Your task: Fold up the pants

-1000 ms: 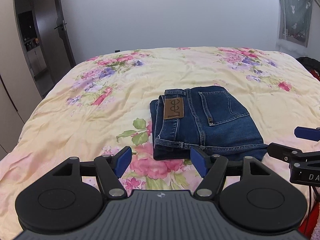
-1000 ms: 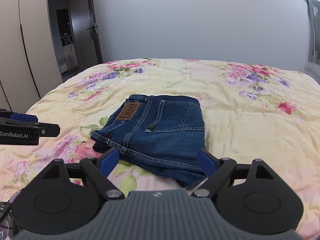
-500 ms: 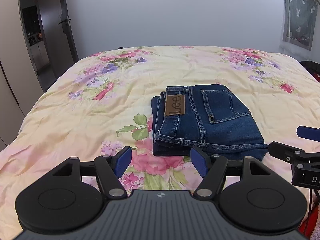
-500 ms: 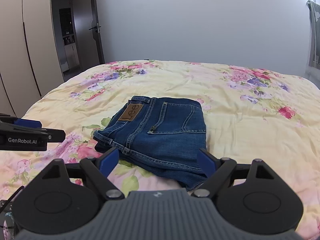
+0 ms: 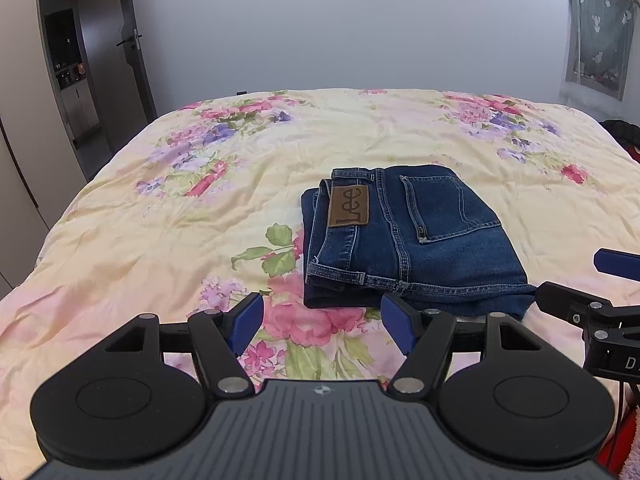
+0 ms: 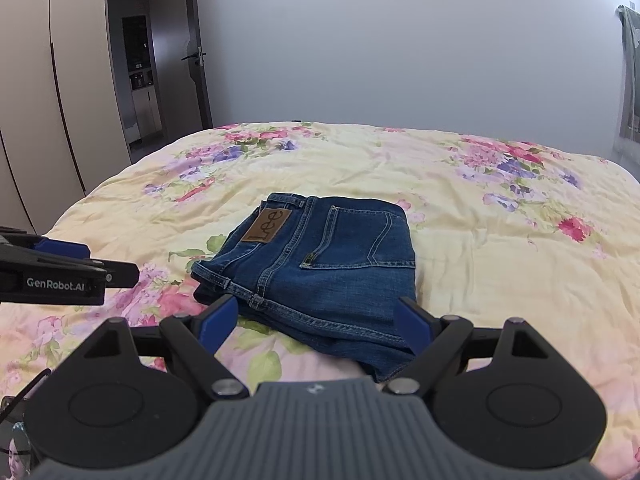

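I find the jeans lying folded into a compact, roughly rectangular bundle on the bed, toward the near edge and right of its middle as my left camera sees it, well clear of the far edge. The waistband faces the bed's left side, and the bundle's long axis runs from near edge to far edge, skewed slightly in my right view. The cloth is dark blue denim with pale stitching; a brown leather brand patch and one back pocket face up, and layered folds show along the left and near edges. The bedcover is pale yellow with pink and purple flowers, lightly creased. My left gripper hangs over the near edge, fingers wide apart and holding nothing, just short of the bundle's near left corner. My right gripper likewise stands spread and empty, its fingers flanking the near edge of the denim without touching it.
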Demonstrator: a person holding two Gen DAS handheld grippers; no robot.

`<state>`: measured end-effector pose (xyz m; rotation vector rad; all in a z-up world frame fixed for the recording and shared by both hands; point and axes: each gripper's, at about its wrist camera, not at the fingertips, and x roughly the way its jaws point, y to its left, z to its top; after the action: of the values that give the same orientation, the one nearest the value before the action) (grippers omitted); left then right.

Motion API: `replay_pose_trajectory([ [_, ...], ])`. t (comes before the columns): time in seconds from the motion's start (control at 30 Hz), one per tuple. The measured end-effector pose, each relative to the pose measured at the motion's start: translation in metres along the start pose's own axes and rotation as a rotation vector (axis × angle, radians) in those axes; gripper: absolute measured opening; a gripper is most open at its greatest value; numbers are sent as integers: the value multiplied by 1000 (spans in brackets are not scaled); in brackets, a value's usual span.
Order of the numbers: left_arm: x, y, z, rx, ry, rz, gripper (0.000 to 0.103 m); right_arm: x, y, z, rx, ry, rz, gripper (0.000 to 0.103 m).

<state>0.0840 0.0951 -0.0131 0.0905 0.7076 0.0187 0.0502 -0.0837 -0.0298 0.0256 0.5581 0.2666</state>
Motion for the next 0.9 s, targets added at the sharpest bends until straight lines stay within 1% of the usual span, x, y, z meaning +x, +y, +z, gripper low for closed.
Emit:
replay_pose_trajectory([
  [0.9, -2, -2, -2, -7, 4, -2, 79, -3, 0, -1, -1, 1, 4, 81],
])
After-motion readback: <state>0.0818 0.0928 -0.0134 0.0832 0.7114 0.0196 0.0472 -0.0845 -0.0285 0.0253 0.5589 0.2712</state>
